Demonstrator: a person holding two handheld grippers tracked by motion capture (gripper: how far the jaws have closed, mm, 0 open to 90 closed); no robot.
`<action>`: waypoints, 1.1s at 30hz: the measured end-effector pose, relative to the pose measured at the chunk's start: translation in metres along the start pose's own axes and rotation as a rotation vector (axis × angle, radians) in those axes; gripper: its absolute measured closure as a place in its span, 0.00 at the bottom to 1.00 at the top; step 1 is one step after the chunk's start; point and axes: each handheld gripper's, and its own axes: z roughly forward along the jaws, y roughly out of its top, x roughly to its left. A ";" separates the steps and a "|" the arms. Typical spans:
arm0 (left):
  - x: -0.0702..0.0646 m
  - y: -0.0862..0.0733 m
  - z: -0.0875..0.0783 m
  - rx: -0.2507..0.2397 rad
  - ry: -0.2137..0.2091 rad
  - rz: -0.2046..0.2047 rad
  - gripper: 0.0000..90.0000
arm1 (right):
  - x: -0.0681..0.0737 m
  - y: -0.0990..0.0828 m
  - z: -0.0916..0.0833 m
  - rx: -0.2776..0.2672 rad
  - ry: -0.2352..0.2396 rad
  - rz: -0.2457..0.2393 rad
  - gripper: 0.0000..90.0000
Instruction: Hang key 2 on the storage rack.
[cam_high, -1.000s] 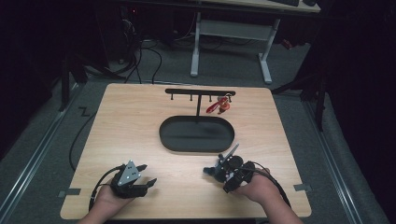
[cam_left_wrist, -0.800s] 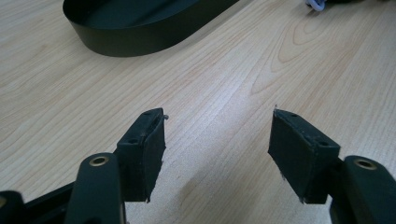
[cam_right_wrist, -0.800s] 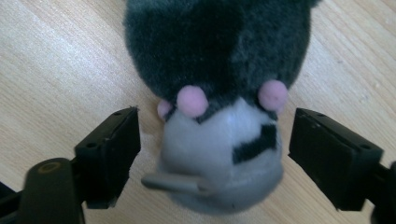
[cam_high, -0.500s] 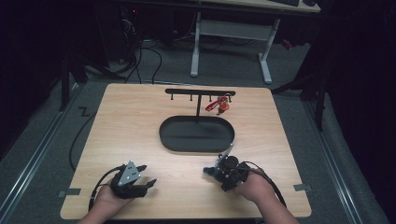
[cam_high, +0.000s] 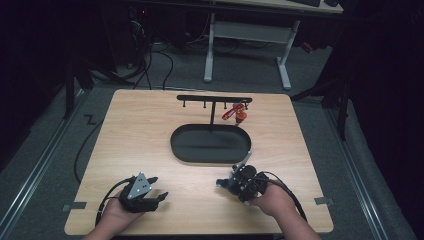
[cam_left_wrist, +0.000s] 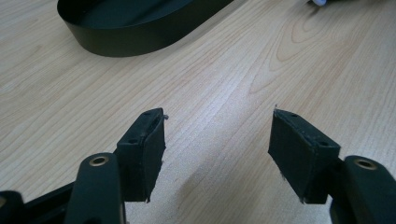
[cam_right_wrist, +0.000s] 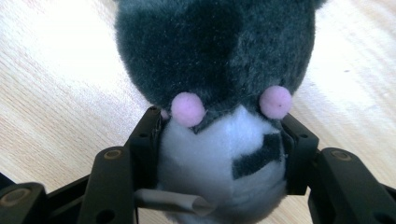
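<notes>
Pale wooden bench (cam_high: 145, 135): near its front edge, the right gripper (cam_right_wrist: 219, 140) fingers clamp a grey-and-white plush toy (cam_right_wrist: 219, 70); the left gripper (cam_left_wrist: 217, 140) fingers stand apart.

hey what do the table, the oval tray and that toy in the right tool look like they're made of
Table: pale wood or wood-look laminate, visible grain, matte. Oval tray: black, smooth thin wall with a slight sheen, probably metal or plastic. Toy, clamped in the right tool: plush, fuzzy grey and white pile with pink pompoms.
</notes>
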 end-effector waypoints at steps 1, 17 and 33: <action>0.000 0.000 0.000 0.000 0.000 0.000 0.40 | -0.001 0.000 -0.002 -0.005 -0.005 -0.003 0.51; 0.000 0.000 -0.001 0.004 -0.002 -0.001 0.40 | -0.009 0.009 -0.036 -0.050 -0.002 0.059 0.51; 0.001 -0.001 -0.002 0.009 -0.009 -0.005 0.40 | -0.016 0.041 -0.070 -0.075 0.005 0.077 0.51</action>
